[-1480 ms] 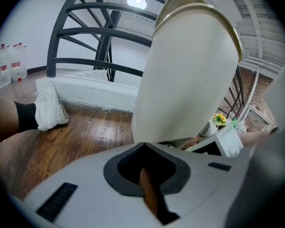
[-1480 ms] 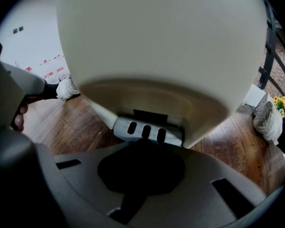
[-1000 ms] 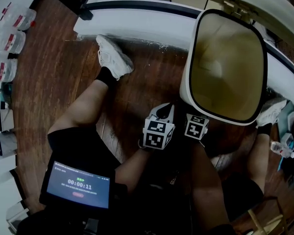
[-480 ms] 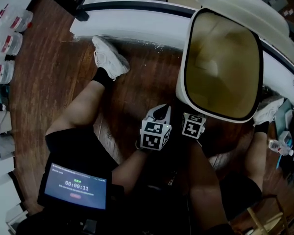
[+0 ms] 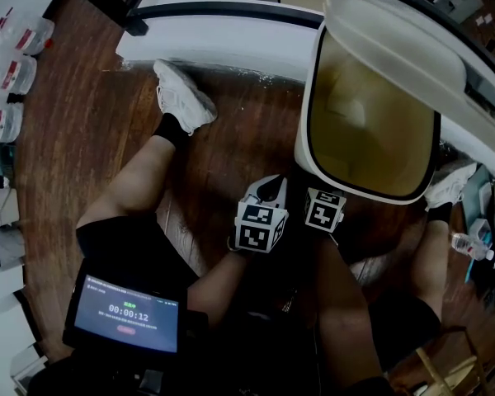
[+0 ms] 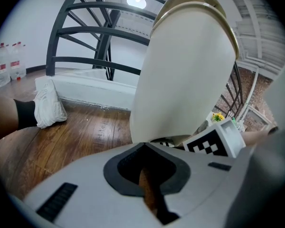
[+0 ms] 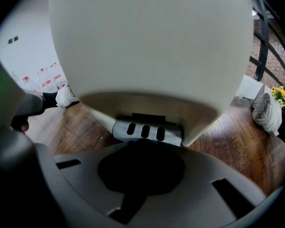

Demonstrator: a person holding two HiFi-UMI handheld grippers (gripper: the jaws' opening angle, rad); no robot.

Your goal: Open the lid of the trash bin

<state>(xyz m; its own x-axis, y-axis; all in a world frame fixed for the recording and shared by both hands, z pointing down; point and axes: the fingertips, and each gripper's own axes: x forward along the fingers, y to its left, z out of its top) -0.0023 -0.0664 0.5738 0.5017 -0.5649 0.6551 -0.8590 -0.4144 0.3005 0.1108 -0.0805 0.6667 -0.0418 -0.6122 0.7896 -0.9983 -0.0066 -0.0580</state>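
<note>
The trash bin sits at 1 o'clock, its lid raised but only partway. The right gripper, jaws together and empty, noses against the foot pedal. The left gripper is likewise closed and idle. The next move is likely a firmer push down on the pedal.

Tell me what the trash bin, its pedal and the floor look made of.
The trash bin looks plastic: cream, smooth, softly shiny, rounded moulded edges. The pedal is grey, matte, three-slotted; metal or plastic, cannot tell. The floor looks wood or wood-look planks: brown grain, seams, slight gloss.
</note>
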